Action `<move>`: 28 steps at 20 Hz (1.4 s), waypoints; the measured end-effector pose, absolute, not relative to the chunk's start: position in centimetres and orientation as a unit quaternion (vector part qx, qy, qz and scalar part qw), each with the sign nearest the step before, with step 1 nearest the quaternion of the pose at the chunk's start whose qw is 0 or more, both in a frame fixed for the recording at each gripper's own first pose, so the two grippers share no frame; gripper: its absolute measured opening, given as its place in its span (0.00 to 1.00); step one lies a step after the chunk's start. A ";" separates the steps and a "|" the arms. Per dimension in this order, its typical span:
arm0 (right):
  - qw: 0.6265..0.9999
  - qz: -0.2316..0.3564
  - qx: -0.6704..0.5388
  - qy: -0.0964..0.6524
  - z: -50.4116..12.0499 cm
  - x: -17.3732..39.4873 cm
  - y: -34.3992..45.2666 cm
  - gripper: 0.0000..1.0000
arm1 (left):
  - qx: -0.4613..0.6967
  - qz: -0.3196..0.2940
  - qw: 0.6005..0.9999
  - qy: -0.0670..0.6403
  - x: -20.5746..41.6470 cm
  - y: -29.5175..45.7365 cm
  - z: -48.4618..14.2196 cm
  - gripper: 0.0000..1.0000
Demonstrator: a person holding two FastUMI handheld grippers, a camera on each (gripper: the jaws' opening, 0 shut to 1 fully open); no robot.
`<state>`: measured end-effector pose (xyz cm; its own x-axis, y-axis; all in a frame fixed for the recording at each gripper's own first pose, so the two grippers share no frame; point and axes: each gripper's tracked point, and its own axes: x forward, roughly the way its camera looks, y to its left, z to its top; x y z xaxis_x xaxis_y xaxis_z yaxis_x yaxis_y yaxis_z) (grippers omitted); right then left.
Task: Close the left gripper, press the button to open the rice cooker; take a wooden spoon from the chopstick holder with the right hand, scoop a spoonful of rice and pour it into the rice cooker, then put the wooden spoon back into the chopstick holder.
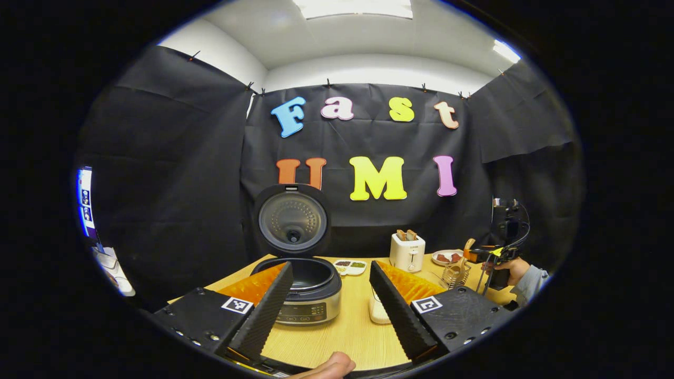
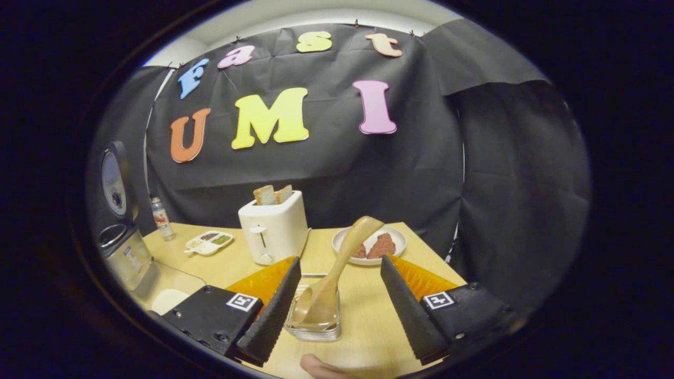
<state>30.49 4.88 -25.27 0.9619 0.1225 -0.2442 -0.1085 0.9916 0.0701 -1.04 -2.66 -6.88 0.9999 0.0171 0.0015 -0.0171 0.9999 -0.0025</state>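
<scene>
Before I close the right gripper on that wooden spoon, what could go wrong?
The wooden spoon leans tilted in the chopstick holder, nearer one finger, so closing the open right gripper may push it sideways. The light holder could lift or tip. The toaster stands close behind.

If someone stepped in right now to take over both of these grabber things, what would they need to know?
Left gripper: jaws open, empty, held in front of the rice cooker.
Right gripper: jaws open, empty, either side of the chopstick holder; not touching the wooden spoon.

Things: the cooker's lid stands up, the pot is open. The spoon stands in the holder, handle leaning toward the plate. A container of rice sits beside the cooker.

Done: cooker opened.
Left: grasp the spoon, scoop rice, pour it into the cooker, return the spoon to the holder.
</scene>
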 end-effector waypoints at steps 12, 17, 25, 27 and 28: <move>0.973 0.068 0.107 0.193 -28.8 36.9 5.9 0.43 | -0.015 -0.001 1.000 0.002 -1.3 -0.8 -7.6 0.96; 0.964 0.110 0.137 0.198 -26.8 35.1 7.7 0.15 | -0.028 0.001 1.000 -0.005 -2.8 -1.3 -7.0 0.95; 0.986 0.100 0.098 0.094 -17.8 29.9 7.8 0.11 | -0.028 0.012 1.000 0.005 -3.8 -0.9 -7.4 0.95; 0.989 0.099 0.079 0.081 -16.5 28.2 8.5 0.10 | -0.032 0.003 0.999 0.007 -4.0 -1.4 -7.6 0.95; 0.989 0.101 0.076 0.078 -15.9 27.3 9.0 0.10 | -0.032 0.001 0.999 0.013 -4.2 -1.4 -8.0 0.95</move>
